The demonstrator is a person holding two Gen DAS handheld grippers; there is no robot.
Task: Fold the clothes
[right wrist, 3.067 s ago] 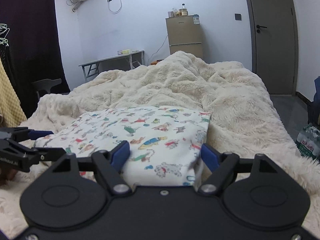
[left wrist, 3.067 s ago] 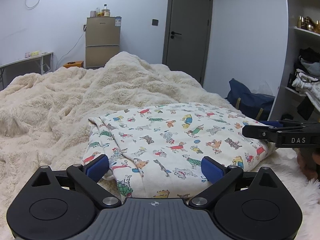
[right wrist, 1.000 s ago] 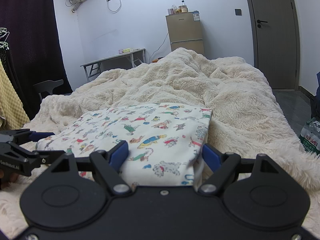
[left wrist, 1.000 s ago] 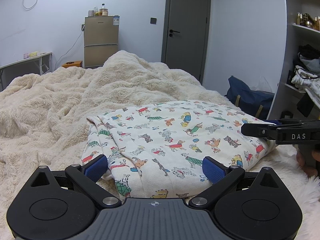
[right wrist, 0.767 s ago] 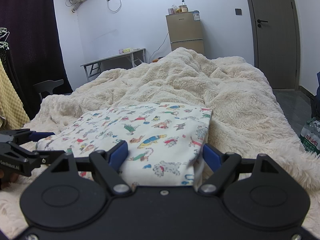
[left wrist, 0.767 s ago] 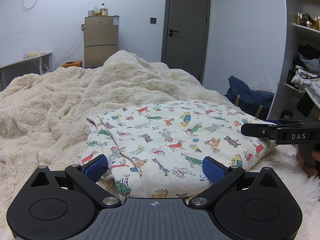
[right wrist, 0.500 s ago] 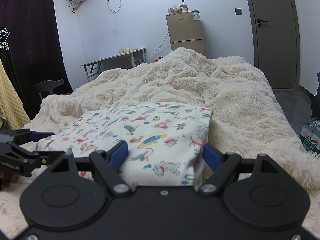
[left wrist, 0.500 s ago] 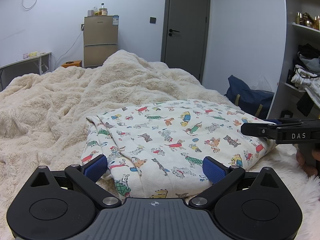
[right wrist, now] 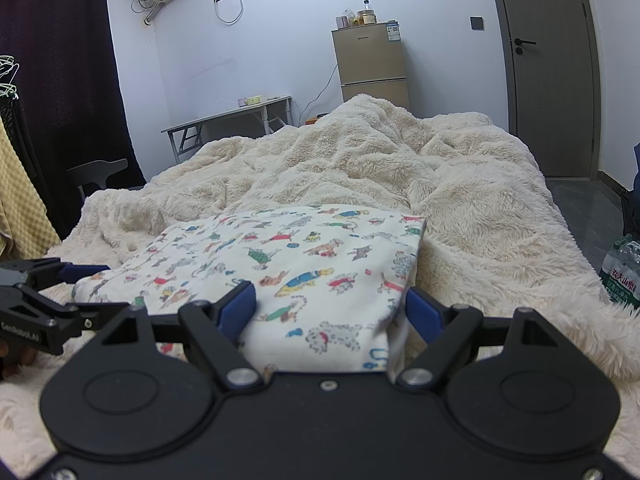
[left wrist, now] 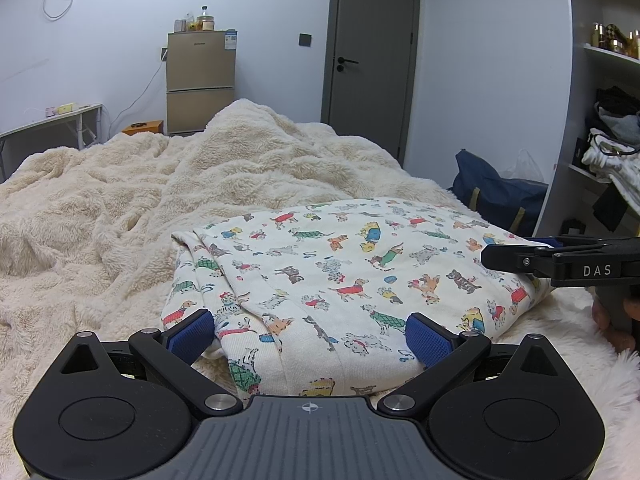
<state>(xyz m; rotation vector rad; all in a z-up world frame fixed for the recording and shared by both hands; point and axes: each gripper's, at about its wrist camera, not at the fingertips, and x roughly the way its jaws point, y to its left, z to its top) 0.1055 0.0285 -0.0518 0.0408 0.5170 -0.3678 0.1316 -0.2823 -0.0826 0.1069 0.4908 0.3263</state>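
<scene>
- Folded cream garment printed with colourful dogs [left wrist: 344, 276] is laid on a fluffy cream blanket [left wrist: 100, 216].
- Left gripper [left wrist: 308, 334] and right gripper [right wrist: 330, 308] are held spread wide, nothing pinched.

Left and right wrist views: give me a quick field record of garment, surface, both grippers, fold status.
garment: cream dog-print cotton garment, folded into a flat rectangle
surface: fluffy cream fleece blanket on the bed
left gripper: open, blue pads either side of the garment's near edge, not pinching it
right gripper: open, astride the garment's near right corner
background: tan two-door fridge, grey door
fold status: looks done; layered edges visible on the left side
</scene>
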